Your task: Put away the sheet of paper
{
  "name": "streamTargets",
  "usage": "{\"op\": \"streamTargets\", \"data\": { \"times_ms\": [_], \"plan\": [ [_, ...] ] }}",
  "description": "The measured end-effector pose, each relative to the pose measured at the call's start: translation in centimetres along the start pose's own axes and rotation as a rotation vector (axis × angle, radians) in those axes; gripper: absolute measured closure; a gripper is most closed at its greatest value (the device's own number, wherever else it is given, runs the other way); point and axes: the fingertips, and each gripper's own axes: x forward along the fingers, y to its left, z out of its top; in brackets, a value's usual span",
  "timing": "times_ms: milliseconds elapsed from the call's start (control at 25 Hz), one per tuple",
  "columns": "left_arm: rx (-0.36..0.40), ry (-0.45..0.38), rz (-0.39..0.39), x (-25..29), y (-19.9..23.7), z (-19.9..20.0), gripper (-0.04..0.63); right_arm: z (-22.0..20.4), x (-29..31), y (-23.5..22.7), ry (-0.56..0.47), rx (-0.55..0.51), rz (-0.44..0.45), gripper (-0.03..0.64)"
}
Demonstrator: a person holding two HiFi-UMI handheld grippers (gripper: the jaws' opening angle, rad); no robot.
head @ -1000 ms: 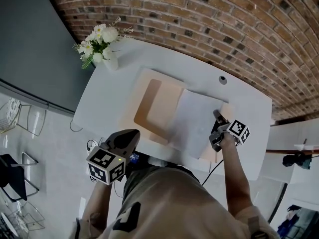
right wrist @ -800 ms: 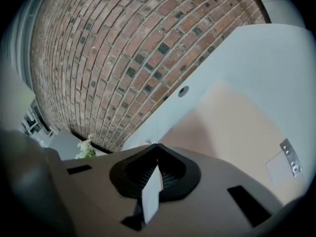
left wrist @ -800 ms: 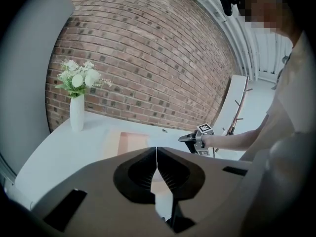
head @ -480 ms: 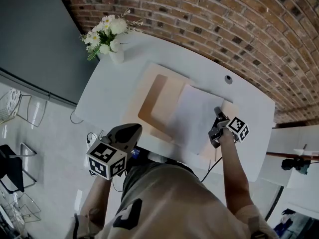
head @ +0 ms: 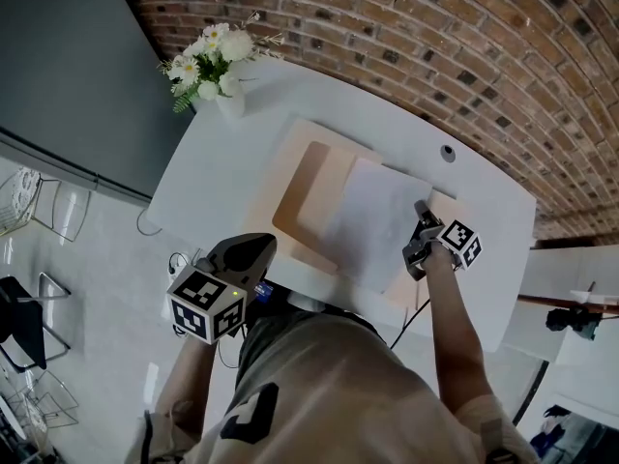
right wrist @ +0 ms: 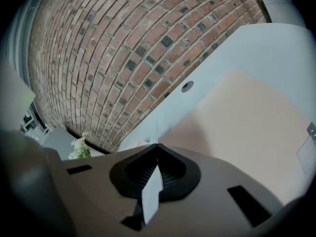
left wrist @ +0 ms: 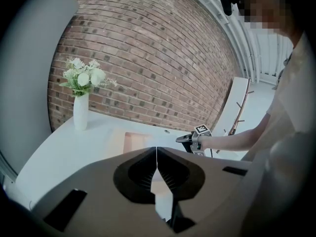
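A white sheet of paper (head: 372, 222) lies over the right half of an open tan folder (head: 308, 193) on the white table (head: 213, 177). My right gripper (head: 420, 209) is shut on the sheet's right edge. In the right gripper view a strip of the paper (right wrist: 151, 194) shows pinched between the jaws of the right gripper (right wrist: 158, 147), above the folder's tan surface (right wrist: 247, 122). My left gripper (head: 263, 246) hangs shut and holding nothing off the table's front edge. In the left gripper view the left gripper (left wrist: 156, 149) points at the table.
A white vase of flowers (head: 218, 71) stands at the table's far left corner, also in the left gripper view as the vase (left wrist: 80, 110). A round cable grommet (head: 446, 152) sits near the brick wall (head: 435, 37). Wire racks (head: 29, 220) stand on the floor at left.
My right gripper has carried the sheet a little to the left and further over the folder. The left gripper has stayed by the table's front edge.
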Motion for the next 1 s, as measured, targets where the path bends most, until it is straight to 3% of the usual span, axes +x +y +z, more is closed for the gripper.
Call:
{"op": "streamTargets", "data": {
  "times_ms": [1000],
  "plan": [
    [-0.024,0.005,0.003,-1.3,1.8,-0.9,0.577,-3.0,3.2,2.4,0.019,0.036,0.021,0.594]
  ]
}}
